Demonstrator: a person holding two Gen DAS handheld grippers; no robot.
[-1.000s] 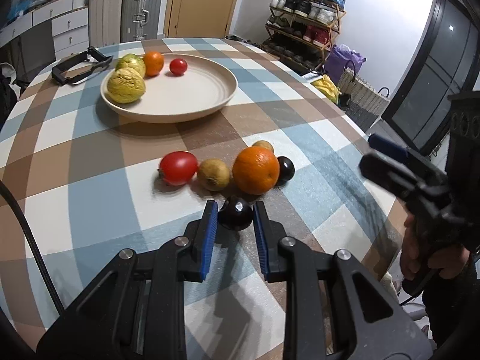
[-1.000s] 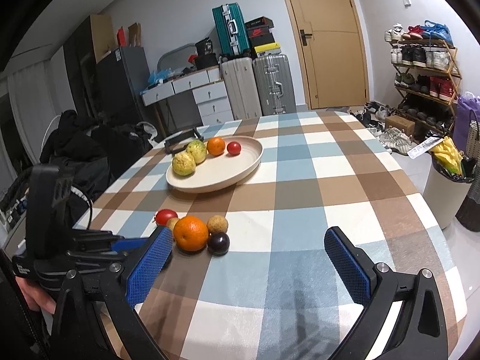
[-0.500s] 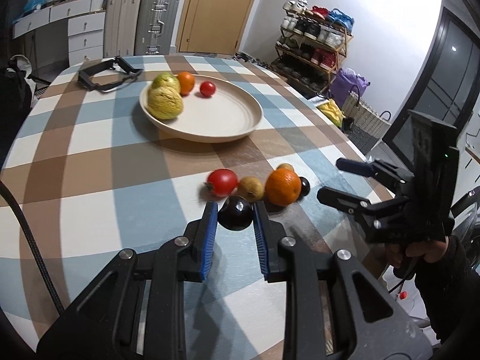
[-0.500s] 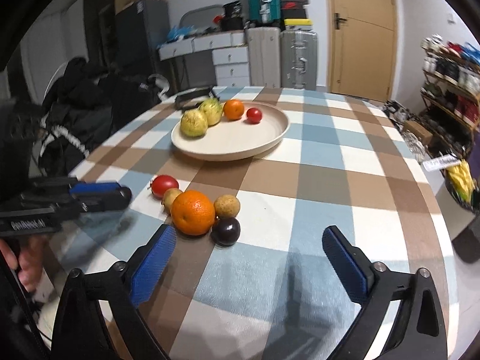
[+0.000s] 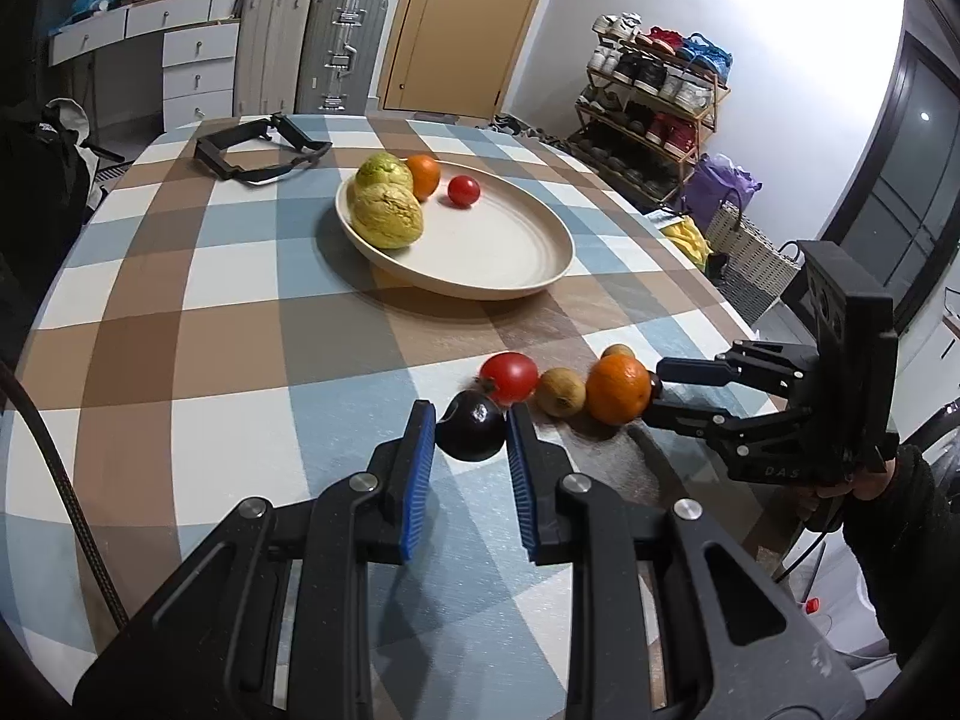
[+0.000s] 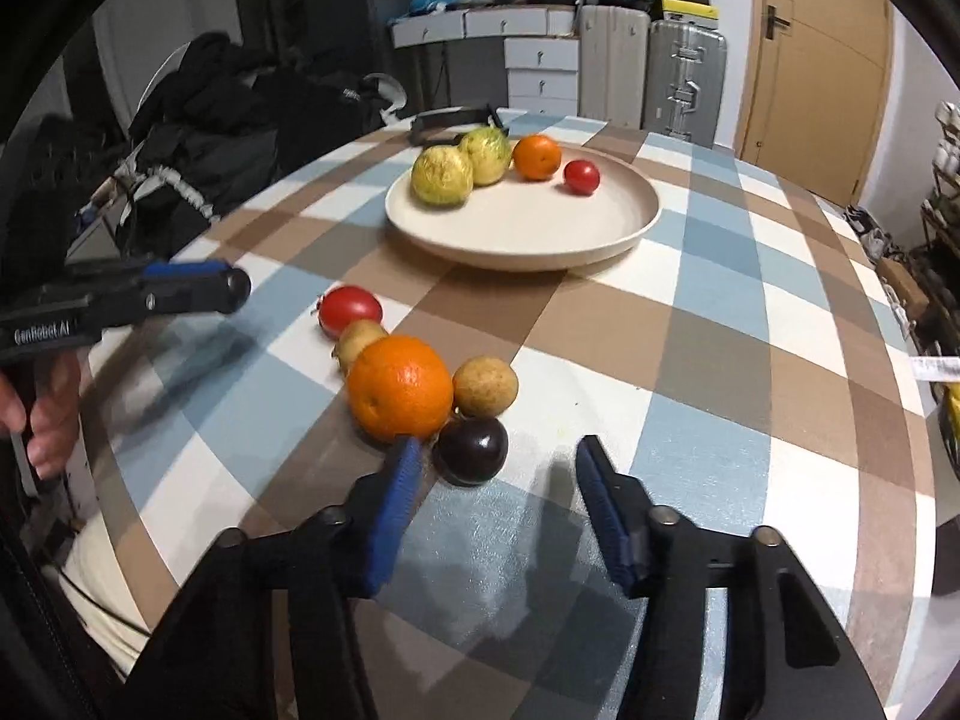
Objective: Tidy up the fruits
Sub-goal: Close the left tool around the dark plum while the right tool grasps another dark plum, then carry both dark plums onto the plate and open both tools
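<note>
My left gripper [image 5: 470, 438] is shut on a dark purple plum [image 5: 470, 433] and holds it above the checked table. A beige plate [image 5: 498, 252] holds two yellow-green fruits [image 5: 387, 215], a small orange [image 5: 423, 175] and a small tomato [image 5: 464, 190]. On the cloth lie a red tomato [image 5: 509, 375], a brown kiwi-like fruit [image 5: 560, 391], a big orange [image 5: 618, 389] and another brown fruit [image 6: 485, 386]. My right gripper [image 6: 498, 474] is open, its fingers on either side of a second dark plum [image 6: 471, 449] that lies on the table.
A black strap-like frame [image 5: 258, 147] lies at the table's far end. Suitcases [image 5: 339, 51], drawers and a door stand behind it. A shoe rack [image 5: 651, 102] and bags are off the right edge. The table edge is close to both hands.
My left gripper has lifted the plum and carried it left, away from the fruit row. My right gripper has moved in low to the second plum and narrowed its opening.
</note>
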